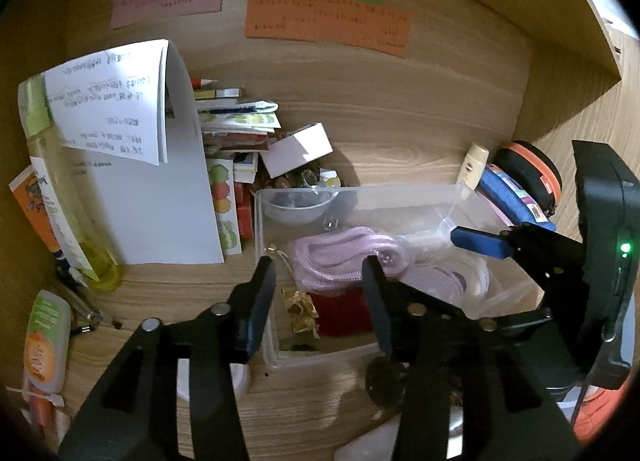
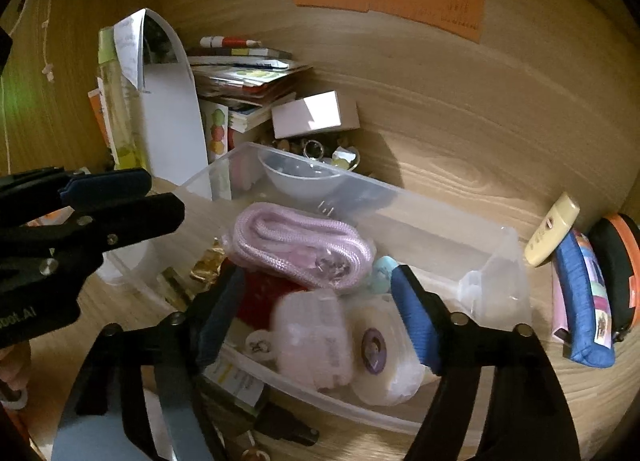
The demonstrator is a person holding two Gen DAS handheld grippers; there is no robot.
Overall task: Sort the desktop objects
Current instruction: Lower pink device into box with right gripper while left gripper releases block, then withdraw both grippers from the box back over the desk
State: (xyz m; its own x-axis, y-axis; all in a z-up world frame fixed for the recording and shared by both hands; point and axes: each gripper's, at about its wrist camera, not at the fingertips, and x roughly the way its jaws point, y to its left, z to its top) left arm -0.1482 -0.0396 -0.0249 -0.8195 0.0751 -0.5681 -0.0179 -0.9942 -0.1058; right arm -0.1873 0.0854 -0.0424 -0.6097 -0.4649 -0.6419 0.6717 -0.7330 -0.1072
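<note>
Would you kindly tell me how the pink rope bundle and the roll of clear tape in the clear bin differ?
The pink rope bundle is braided cord, coiled into a long loose hank; the roll of clear tape is a smooth, compact ring with a purple core. The rope is opaque pale pink, the tape whitish and translucent. The rope lies mid-bin, the tape nearer the right gripper. Both rest inside the clear plastic bin, ungripped.
</note>
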